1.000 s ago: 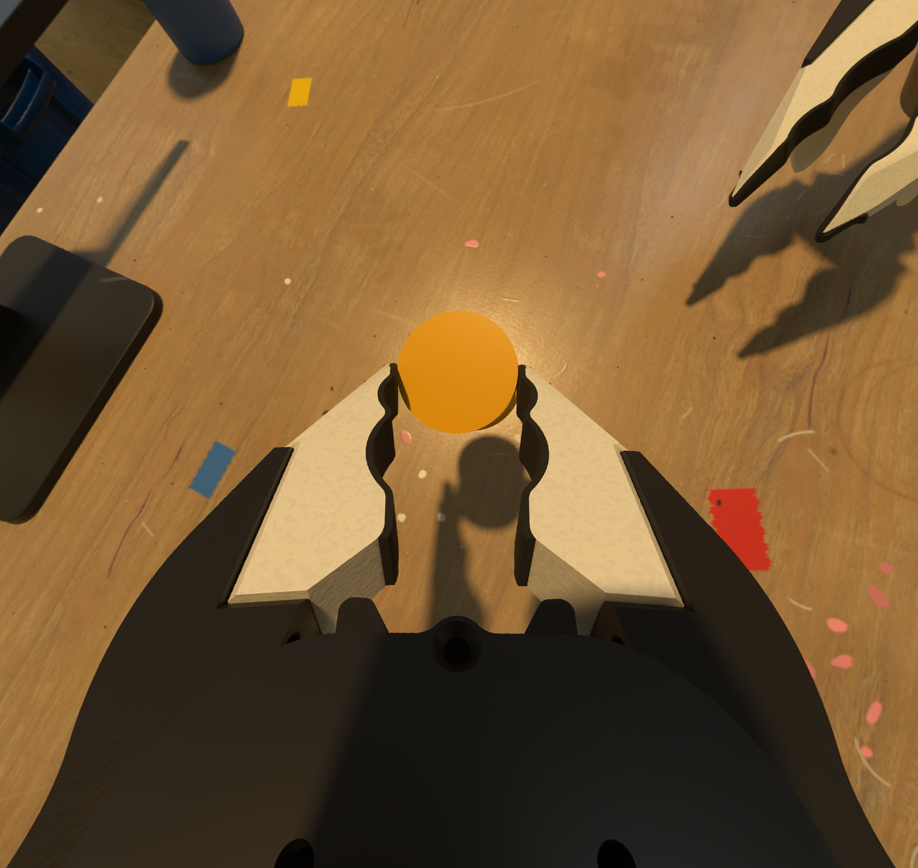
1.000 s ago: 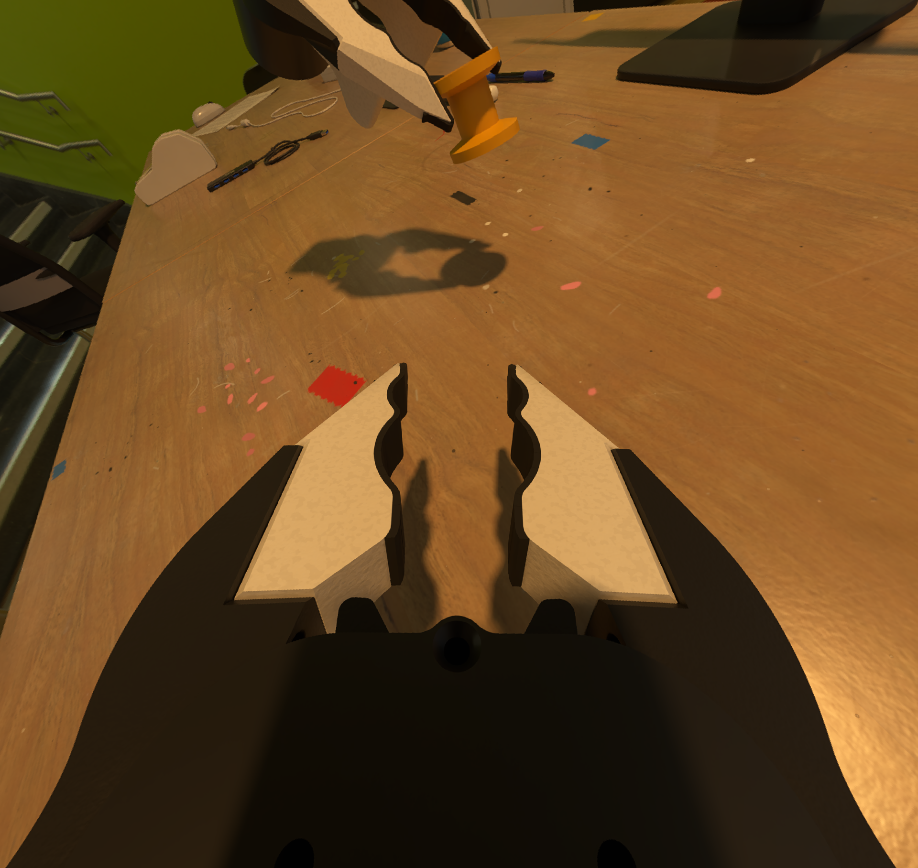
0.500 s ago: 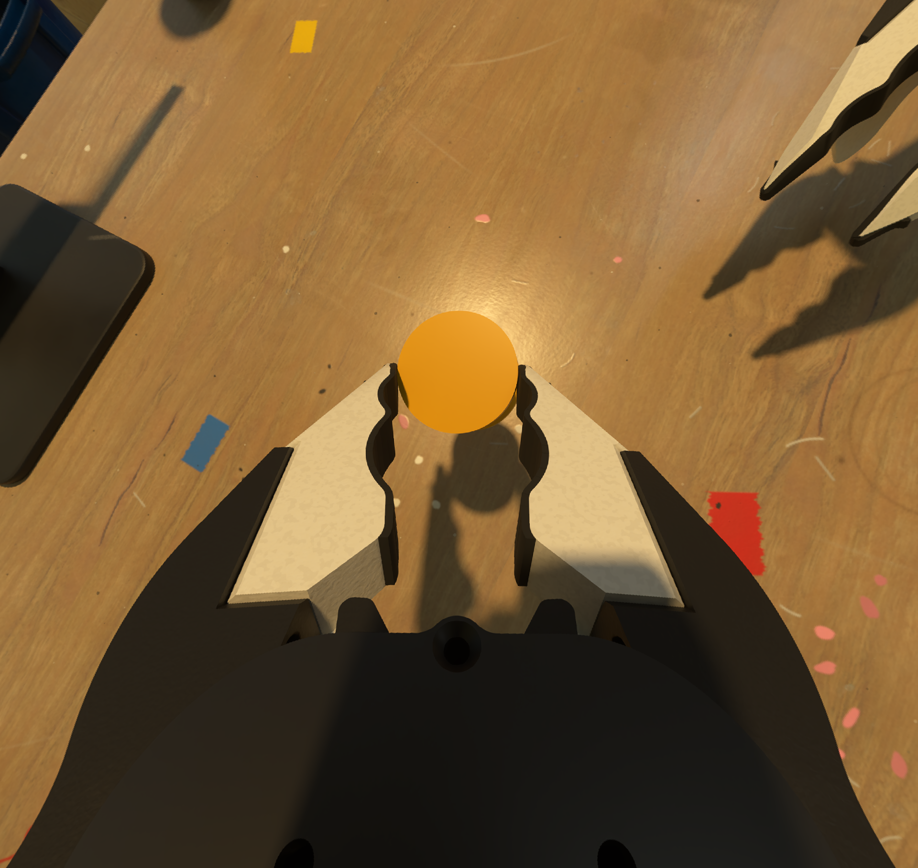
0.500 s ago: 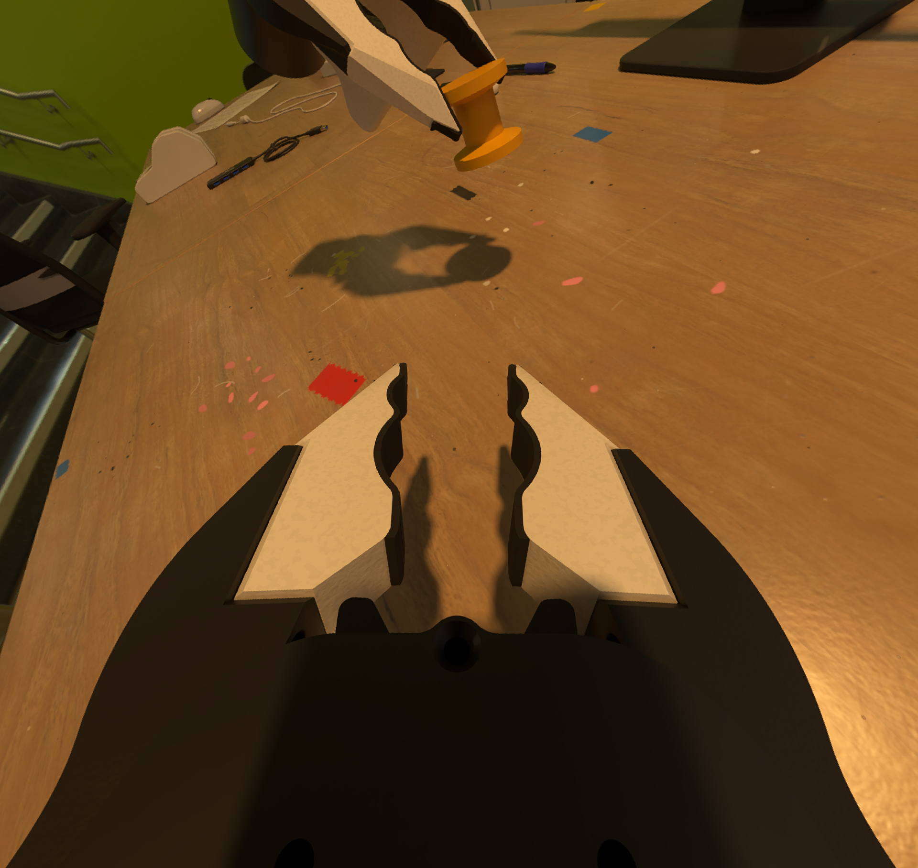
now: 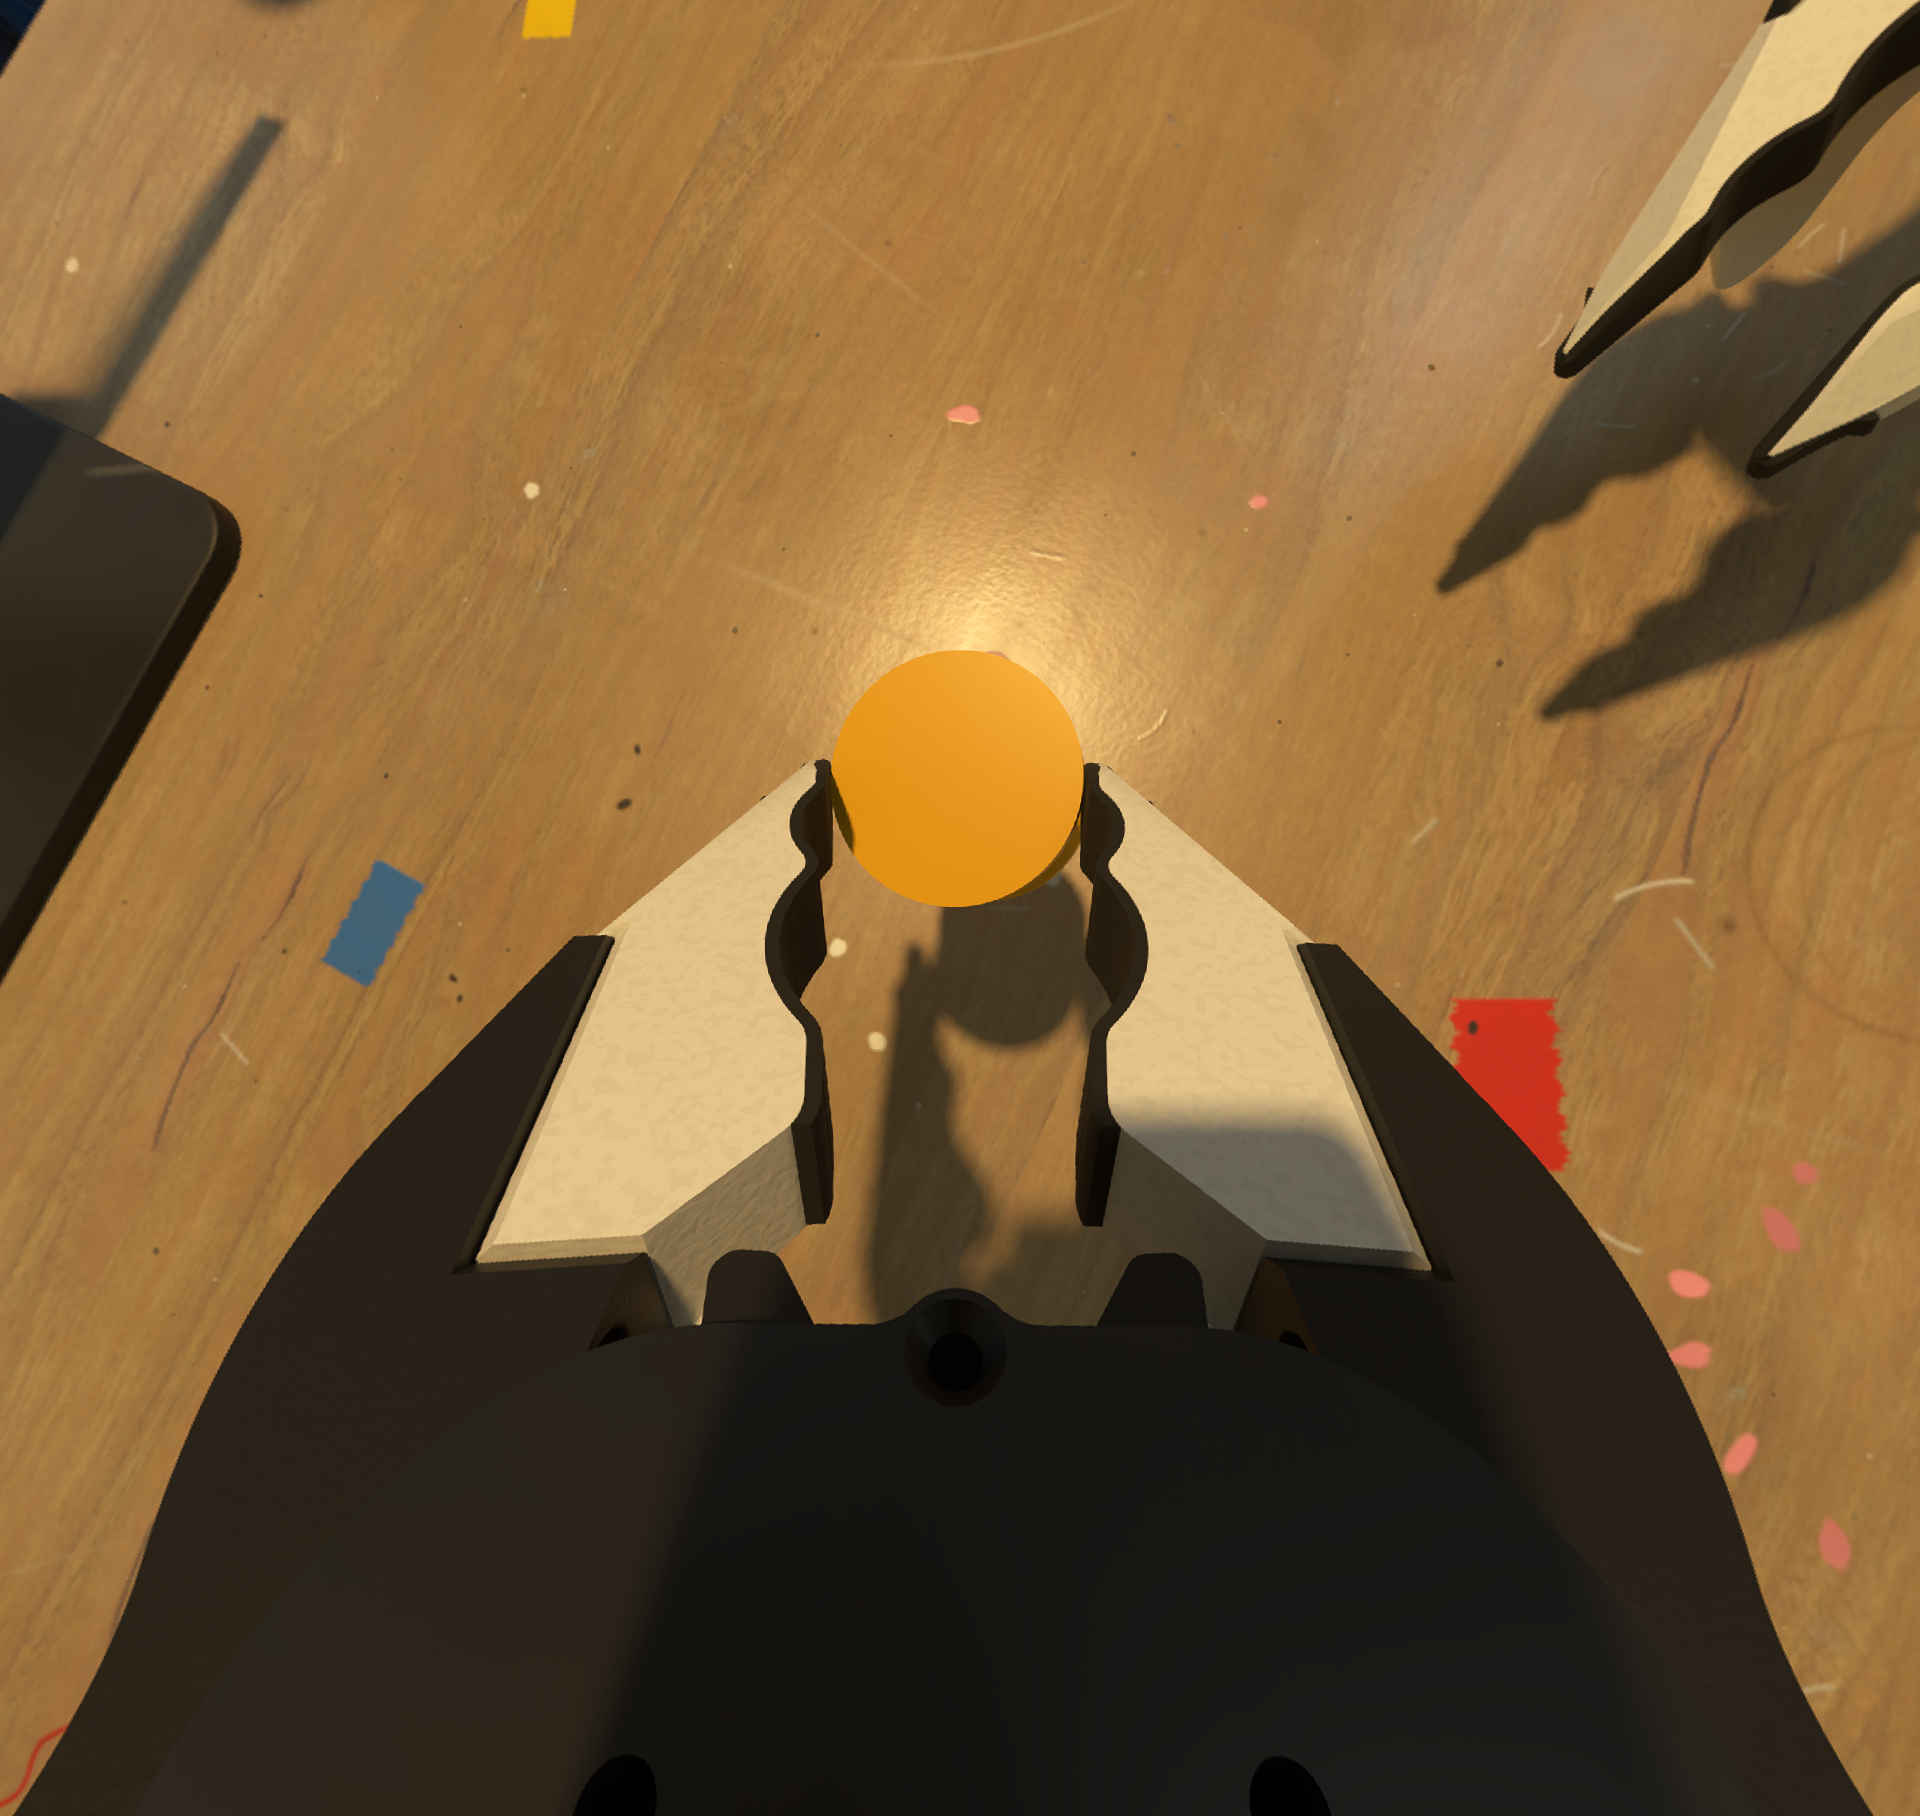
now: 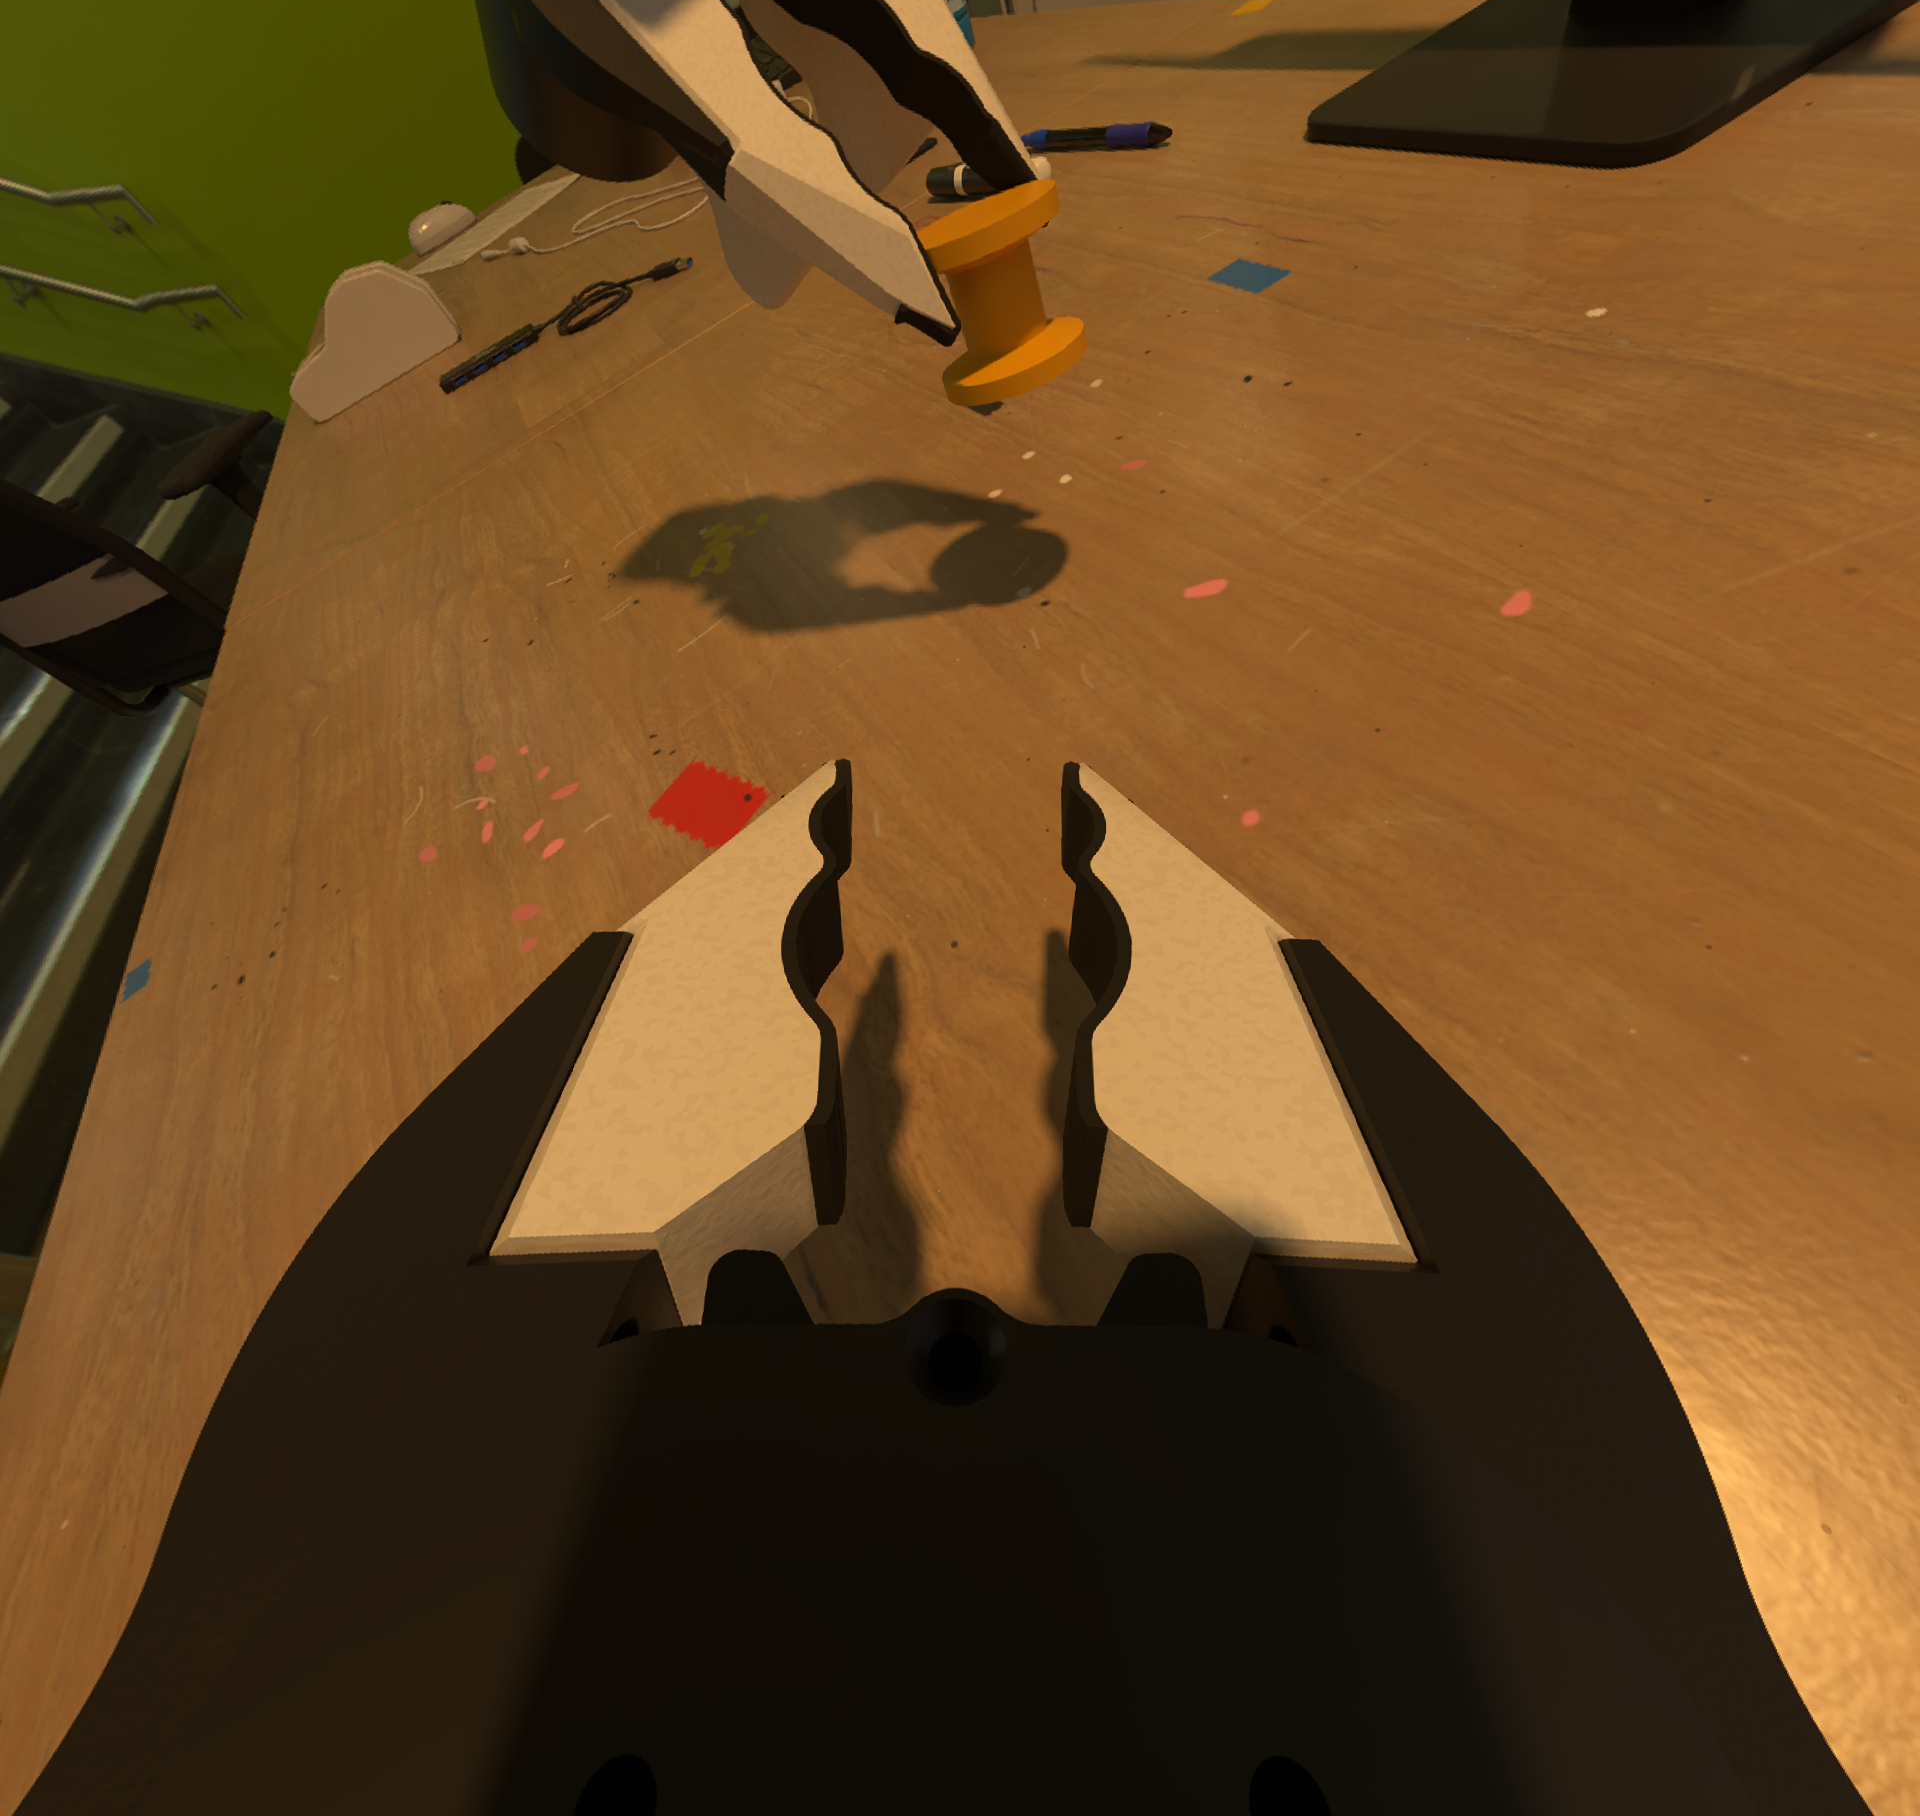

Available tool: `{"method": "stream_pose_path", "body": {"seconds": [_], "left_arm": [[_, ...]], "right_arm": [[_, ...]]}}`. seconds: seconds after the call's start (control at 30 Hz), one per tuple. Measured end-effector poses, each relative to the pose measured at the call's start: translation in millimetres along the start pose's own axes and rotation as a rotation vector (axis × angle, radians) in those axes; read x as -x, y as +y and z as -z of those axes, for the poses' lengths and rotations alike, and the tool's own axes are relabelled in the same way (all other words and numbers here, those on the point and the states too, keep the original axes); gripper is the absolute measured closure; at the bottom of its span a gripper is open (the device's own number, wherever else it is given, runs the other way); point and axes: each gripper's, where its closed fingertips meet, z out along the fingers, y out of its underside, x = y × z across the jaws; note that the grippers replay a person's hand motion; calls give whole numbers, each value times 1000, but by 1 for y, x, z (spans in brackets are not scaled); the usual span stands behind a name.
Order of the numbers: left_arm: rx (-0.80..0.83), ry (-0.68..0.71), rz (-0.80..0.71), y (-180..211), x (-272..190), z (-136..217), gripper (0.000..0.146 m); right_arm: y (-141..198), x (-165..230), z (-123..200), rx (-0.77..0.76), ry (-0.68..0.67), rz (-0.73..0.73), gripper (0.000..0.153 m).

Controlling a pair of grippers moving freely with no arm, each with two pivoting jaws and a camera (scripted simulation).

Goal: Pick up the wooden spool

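The orange wooden spool (image 5: 956,779) is held between the tips of my left gripper (image 5: 956,774), which is shut on it. I see its round end face from above, well clear of the wooden table (image 5: 935,260). In the right wrist view the spool (image 6: 997,296) hangs in the left gripper (image 6: 982,254) above the table, slightly tilted, with its shadow below. My right gripper (image 6: 956,779) is open and empty, low over the table near the front. Its fingers (image 5: 1704,197) also show at the upper right of the left wrist view.
A black monitor base (image 6: 1600,93) stands at the far right and shows at the left edge of the left wrist view (image 5: 94,644). Pens (image 6: 1091,137), a cable with a hub (image 6: 561,322) and a white block (image 6: 369,338) lie at the far left. Coloured tape patches (image 5: 1512,1075) dot the table.
The left gripper has risen a little with the spool, so the table looks farther below and its shadow spreads. The right gripper has not moved.
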Motion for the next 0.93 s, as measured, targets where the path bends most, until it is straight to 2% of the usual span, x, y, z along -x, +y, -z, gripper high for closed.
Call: {"method": "stream_pose_path", "body": {"seconds": [0.2,0.93], "left_arm": [[-22,-53,-50,0,-3,-1,98],[-73,-65,-15,4,-4,-11,98]], "right_arm": [[0,2,-2,3,-15,-3,112],[-2,7,-11,13,-41,13,112]]}}
